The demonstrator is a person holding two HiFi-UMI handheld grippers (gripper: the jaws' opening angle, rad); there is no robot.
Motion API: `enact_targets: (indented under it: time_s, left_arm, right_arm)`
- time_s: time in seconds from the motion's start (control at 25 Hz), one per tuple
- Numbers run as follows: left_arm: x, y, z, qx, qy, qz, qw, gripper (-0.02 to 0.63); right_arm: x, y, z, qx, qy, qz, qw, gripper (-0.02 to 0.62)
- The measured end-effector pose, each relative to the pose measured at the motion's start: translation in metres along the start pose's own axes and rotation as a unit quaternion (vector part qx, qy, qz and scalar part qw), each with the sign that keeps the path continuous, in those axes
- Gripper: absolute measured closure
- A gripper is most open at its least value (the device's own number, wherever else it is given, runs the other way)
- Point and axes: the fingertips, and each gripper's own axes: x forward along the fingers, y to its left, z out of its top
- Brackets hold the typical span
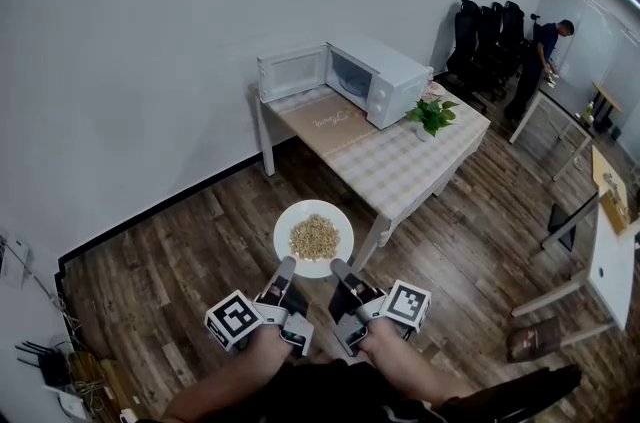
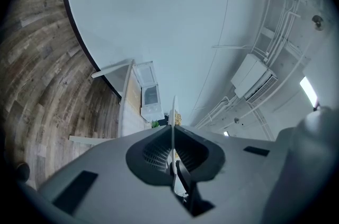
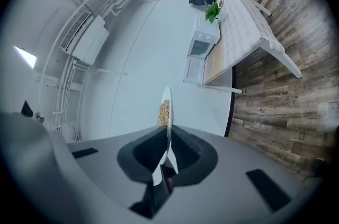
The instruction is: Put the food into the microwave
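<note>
White plate [image 1: 313, 238] of food [image 1: 314, 236], rim pinched in jaws of left gripper [image 1: 286, 264] and right gripper [image 1: 339, 266]; script on the bench [image 1: 400, 161] mat [image 1: 335, 123], 12 o'clock, seemingly illegible.

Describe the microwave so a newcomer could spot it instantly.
Against the white wall stands a table with a checked cloth. On it sits the microwave, beside a potted plant. It is the only white box, its door swung open.

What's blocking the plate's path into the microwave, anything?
Nothing visible. Between the round white plate of beige food and the white microwave lie only wooden floor and the checked tabletop. The microwave's door is swung open; the small green potted plant sits off to its right.
</note>
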Motion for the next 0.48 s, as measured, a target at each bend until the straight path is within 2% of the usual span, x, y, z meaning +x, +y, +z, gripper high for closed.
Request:
enact_targets:
  time_s: [0.28, 0.48]
  left_arm:
    - [-0.012, 0.016, 0.019, 0.005, 0.01, 0.013, 0.9998, 0.584]
    - [-0.006, 0.018, 0.029, 0.006, 0.004, 0.011, 0.9999, 0.584]
  right_arm:
    - [0.015, -0.005, -0.019, 0.015, -0.014, 0.005, 1.0, 0.569]
    - [0.029, -0.005, -0.015, 0.01, -0.007, 0.008, 1.0, 0.569]
